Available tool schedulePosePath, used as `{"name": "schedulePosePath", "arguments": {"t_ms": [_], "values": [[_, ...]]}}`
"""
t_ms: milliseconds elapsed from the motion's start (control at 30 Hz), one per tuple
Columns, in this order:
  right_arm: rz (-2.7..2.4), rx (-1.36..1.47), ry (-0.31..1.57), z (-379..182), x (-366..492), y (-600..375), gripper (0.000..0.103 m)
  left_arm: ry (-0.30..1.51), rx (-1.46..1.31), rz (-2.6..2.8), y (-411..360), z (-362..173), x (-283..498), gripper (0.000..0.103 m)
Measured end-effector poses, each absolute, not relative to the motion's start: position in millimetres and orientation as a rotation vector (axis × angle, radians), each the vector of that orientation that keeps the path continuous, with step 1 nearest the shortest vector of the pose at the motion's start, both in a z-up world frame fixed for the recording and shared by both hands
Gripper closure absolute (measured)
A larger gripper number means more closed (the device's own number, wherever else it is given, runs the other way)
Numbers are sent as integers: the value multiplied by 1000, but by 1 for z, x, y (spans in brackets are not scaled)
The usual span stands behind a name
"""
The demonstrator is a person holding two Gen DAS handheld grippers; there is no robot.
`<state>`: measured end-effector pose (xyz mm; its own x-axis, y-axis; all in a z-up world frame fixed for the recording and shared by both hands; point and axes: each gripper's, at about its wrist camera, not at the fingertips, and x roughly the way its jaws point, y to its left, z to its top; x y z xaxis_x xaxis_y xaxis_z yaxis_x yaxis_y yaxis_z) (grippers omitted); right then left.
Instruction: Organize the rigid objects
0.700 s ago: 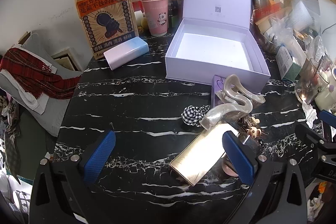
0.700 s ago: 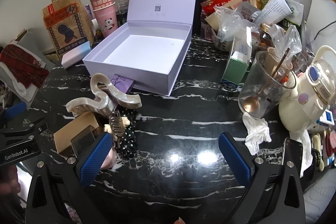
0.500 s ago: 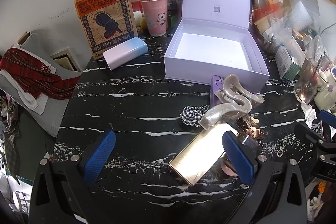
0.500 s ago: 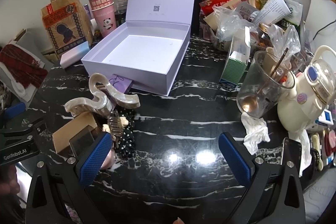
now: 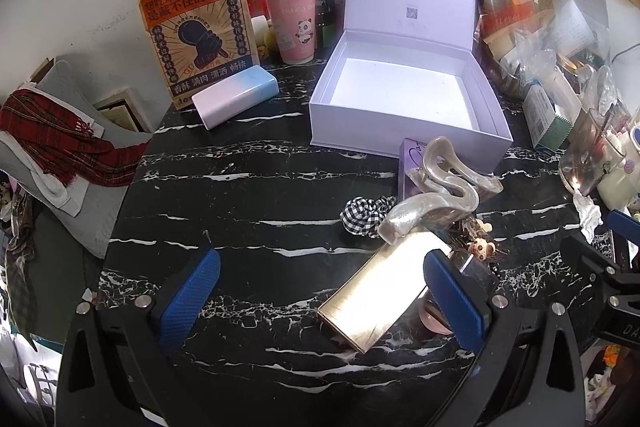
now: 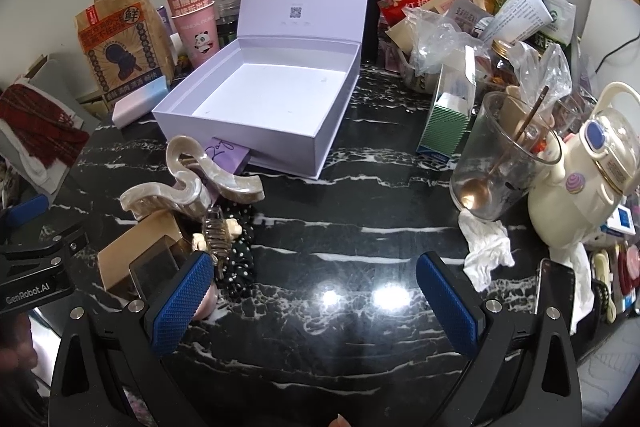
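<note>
Both grippers spread, holding nothing | gold box (image 5: 378, 293) beside pearly clip (image 5: 436, 195)

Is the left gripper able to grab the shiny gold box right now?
Probably yes. The left gripper is open, and the gold box lies flat on the table just inside its right finger, with nothing lying across its near end. Only the pearly hair claw leans over the box's far end.
</note>
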<state>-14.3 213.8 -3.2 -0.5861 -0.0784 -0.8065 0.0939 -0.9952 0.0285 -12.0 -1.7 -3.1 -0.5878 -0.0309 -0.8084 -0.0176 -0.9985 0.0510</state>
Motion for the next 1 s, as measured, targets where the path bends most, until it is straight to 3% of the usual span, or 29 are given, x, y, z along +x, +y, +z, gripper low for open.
{"name": "schedulePosePath", "arguments": {"t_ms": [1000], "values": [[-2685, 1365, 54, -4, -14, 205, 0, -76, 1433, -2795, -4, -6, -11, 0]]}}
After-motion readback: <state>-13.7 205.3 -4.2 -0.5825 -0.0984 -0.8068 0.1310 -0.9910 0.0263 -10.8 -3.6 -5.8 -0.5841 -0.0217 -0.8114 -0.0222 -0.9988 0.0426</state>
